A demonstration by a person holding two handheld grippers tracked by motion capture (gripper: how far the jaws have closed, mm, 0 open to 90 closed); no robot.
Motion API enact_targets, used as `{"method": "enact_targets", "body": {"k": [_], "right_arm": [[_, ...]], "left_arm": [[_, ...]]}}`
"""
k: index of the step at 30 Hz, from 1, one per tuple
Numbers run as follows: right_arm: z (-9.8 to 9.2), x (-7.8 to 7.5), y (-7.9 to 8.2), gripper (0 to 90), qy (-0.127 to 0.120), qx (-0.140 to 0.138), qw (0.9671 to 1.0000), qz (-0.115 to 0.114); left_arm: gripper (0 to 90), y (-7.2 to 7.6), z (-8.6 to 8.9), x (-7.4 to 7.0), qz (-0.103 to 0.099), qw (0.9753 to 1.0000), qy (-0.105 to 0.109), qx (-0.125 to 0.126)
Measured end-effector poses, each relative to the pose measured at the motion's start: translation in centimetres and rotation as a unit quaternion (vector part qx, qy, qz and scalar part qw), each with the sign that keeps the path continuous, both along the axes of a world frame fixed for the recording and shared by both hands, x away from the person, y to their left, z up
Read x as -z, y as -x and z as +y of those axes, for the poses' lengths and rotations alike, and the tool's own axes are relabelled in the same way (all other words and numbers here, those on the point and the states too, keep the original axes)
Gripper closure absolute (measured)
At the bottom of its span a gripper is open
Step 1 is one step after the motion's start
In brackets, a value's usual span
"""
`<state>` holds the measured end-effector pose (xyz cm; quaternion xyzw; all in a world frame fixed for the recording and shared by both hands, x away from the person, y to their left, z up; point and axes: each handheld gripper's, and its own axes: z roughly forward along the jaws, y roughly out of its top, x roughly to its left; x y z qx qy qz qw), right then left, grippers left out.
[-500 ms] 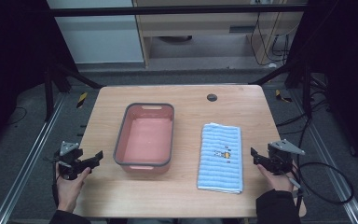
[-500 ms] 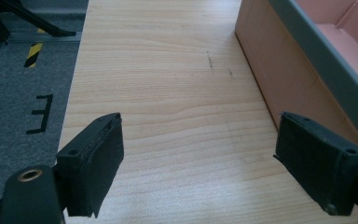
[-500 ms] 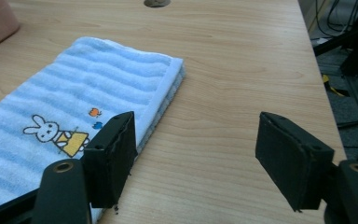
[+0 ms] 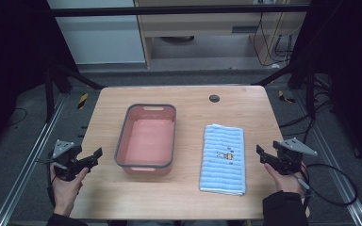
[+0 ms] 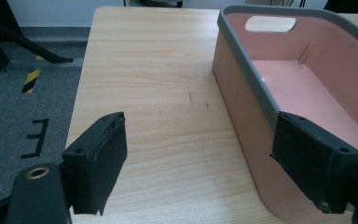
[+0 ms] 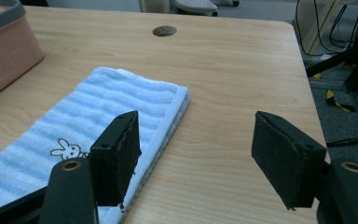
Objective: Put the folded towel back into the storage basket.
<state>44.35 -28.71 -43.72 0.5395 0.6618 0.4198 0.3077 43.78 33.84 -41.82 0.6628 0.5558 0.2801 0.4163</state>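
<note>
A pink tub with a grey rim (image 4: pixel 147 139) (image 5: pixel 261 79) stands empty in the middle of the wooden table (image 4: pixel 188 99). To its right lies a folded light-blue striped towel (image 4: pixel 224 157) (image 6: pixel 70 126) with a small rabbit picture. My left gripper (image 4: pixel 94 157) (image 5: pixel 200 163) hovers open at the table's left edge, beside the tub's near left corner. My right gripper (image 4: pixel 260 154) (image 6: pixel 196 154) is open too, at the right edge, just right of the towel's long side. Nothing sits between either pair of jaws.
A round cable hole (image 4: pixel 214 98) (image 6: pixel 164 31) marks the table's far side. Metal frame rails (image 4: pixel 28 155) and grey floor flank the table, with cables (image 4: pixel 330 174) trailing at the right. Bare wood lies left of the tub and right of the towel.
</note>
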Motion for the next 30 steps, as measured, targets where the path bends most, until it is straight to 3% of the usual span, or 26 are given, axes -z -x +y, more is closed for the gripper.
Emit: {"method": "enact_targets", "body": {"k": [6, 13, 20, 30], "right_arm": [[0.1, -0.7, 0.2, 32.4, -0.007, -0.005, 0.9999, -0.009], [0.6, -1.3, 0.3, 32.6, -0.003, -0.018, 0.9997, -0.017], [0.9, -1.7, 0.2, 33.9, 0.001, -0.022, 0.9995, -0.021], [1.1, -1.9, 0.1, 35.7, -0.002, -0.019, 0.9996, -0.022]], "left_arm": [[20.9, 0.3, -0.5, -0.7, -0.005, 1.0000, -0.004, 0.002], [24.2, 1.1, -1.5, -2.1, -0.031, 0.9993, 0.002, 0.022], [27.1, 1.7, -2.8, -3.1, -0.042, 0.9984, 0.005, 0.038], [28.0, 2.1, -4.8, -3.6, -0.042, 0.9970, 0.004, 0.065]]}}
